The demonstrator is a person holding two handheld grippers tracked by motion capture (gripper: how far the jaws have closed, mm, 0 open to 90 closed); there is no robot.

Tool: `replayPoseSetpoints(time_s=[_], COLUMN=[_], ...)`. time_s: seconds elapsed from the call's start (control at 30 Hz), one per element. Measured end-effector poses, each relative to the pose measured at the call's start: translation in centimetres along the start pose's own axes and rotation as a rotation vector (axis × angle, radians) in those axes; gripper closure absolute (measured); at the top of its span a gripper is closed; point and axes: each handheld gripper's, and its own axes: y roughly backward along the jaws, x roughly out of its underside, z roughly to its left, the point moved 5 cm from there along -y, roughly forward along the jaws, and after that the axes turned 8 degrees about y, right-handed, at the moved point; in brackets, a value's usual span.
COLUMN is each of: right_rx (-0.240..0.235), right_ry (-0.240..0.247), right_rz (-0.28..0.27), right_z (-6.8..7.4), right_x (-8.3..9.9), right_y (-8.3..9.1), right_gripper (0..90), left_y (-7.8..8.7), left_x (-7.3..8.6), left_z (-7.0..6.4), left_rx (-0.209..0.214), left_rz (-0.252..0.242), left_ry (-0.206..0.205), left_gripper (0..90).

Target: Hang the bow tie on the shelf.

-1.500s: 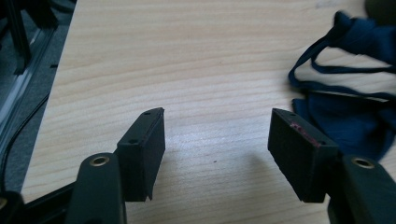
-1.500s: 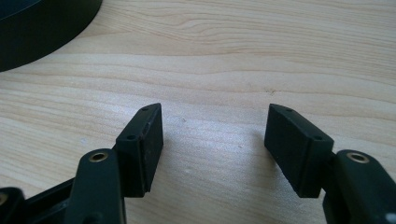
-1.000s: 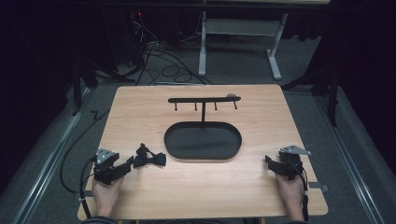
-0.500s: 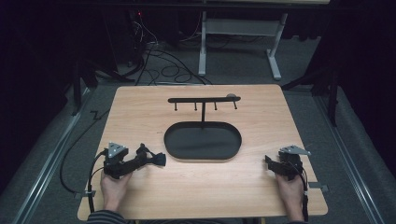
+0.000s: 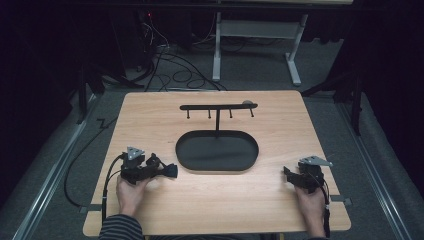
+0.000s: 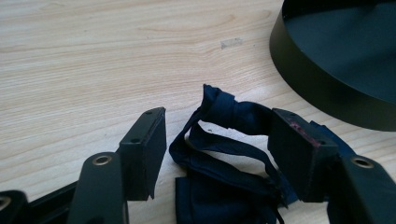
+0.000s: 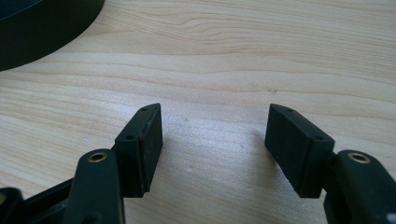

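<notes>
From above, the left gripper (image 5: 167, 170) lies low on the table (image 5: 150, 110) at its near left, its tip aimed right toward the oval black tray (image 5: 218, 150) in the middle; from here the dark thing at its tip merges with the jaws and cannot be made out. The left gripper view settles it — a navy cloth strap (image 6: 224, 154), crumpled and looped, sits on the wood between the jaws, which stand spread, the right jaw's pad touching the strap and the left one clear of it. The strap's long run goes roughly across the gap from jaw to jaw, one knotted end poking up and away toward the tray's wall, which stands just beyond. Behind the tray, the high view shows a black T-shaped rack (image 5: 218, 107) with four small pegs hanging from its bar. At the near right, the right gripper (image 5: 287, 173) rests on the table, pointing left; its own view shows the jaws spread wide over bare wood — the tray's edge lies at the upper left corner. No writing or label can be read anywhere.
</notes>
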Motion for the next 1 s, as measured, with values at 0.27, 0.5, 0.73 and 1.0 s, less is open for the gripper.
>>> replayPoseSetpoints(time_s=[0.27,0.5,0.73,1.0], right_rx=[-0.002,-0.001,-0.001,-0.001], right_ry=[0.001,0.001,0.001,0.001], right_rz=[-0.001,-0.001,-0.001,0.000], right_z=[0.0,0.0,0.0,0.0], right_x=[0.0,0.0,0.0,0.0], right_y=[0.0,0.0,0.0,0.0], right_gripper=[38.4,38.4,38.4,38.4], left_y=[-1.1,-1.5,-1.5,-1.4], left_x=[0.2,0.5,0.4,0.4], left_z=[0.4,0.9,1.2,1.5], left_rx=[-0.003,-0.029,-0.055,-0.093], left_rz=[0.032,0.060,0.065,0.066], left_ry=[0.030,0.032,0.032,0.017], left_gripper=[43.6,51.5,62.0,73.7])
